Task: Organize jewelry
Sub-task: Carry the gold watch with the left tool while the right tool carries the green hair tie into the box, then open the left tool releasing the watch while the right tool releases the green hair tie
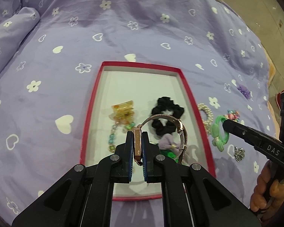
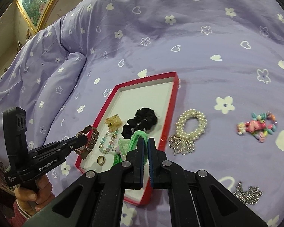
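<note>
A red-rimmed box [image 1: 190, 102] with a white floor lies on the purple bedspread; it also shows in the right wrist view [image 2: 172, 102]. My left gripper [image 1: 137, 147] is shut on a rose-gold watch [image 1: 137, 145], held over the box; the watch also shows in the right wrist view [image 2: 89, 140]. My right gripper [image 2: 146, 149] is shut on a green hair tie [image 2: 137, 140], held at the box's right side; the tie also shows in the left wrist view [image 1: 220, 132]. Inside the box lie a black scrunchie [image 1: 167, 113], a yellow claw clip [image 1: 123, 109], a bead bracelet [image 2: 108, 141] and a ring [image 2: 101, 159].
On the bedspread right of the box lie a pearl bracelet [image 2: 192, 123], a rhinestone piece [image 2: 181, 144], a colourful bead bracelet [image 2: 257, 127], another rhinestone piece [image 2: 246, 193] and a purple flower [image 1: 243, 90]. A folded duvet edge [image 2: 53, 66] rises at the left.
</note>
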### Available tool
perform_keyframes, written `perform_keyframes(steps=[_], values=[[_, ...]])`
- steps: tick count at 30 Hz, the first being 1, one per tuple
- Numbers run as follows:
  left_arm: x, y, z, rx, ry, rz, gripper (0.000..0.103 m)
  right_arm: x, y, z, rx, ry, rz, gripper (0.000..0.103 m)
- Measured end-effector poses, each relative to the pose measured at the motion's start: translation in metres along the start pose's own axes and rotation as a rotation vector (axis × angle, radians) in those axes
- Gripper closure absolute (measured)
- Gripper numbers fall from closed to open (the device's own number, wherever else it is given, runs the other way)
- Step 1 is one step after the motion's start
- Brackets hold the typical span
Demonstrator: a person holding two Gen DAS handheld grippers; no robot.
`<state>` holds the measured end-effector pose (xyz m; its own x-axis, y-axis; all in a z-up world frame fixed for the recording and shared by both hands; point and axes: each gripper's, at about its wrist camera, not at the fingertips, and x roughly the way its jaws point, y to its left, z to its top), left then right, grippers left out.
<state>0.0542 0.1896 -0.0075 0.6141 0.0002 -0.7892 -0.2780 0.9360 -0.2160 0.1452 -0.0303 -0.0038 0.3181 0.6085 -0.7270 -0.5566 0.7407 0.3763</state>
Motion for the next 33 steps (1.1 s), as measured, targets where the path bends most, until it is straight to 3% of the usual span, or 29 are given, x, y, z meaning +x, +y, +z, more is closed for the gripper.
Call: perform_keyframes(steps=[21,33], values=[[0.057,0.023,-0.001,0.009,0.094,0.079,0.096,0.08,0.013,0.009,-0.059,0.13,-0.056,0.099],[0.062,0.015,-0.002,0.047,0.106,0.11,0.096,0.088,0.012,0.005,-0.065,0.147,-0.058,0.094]])
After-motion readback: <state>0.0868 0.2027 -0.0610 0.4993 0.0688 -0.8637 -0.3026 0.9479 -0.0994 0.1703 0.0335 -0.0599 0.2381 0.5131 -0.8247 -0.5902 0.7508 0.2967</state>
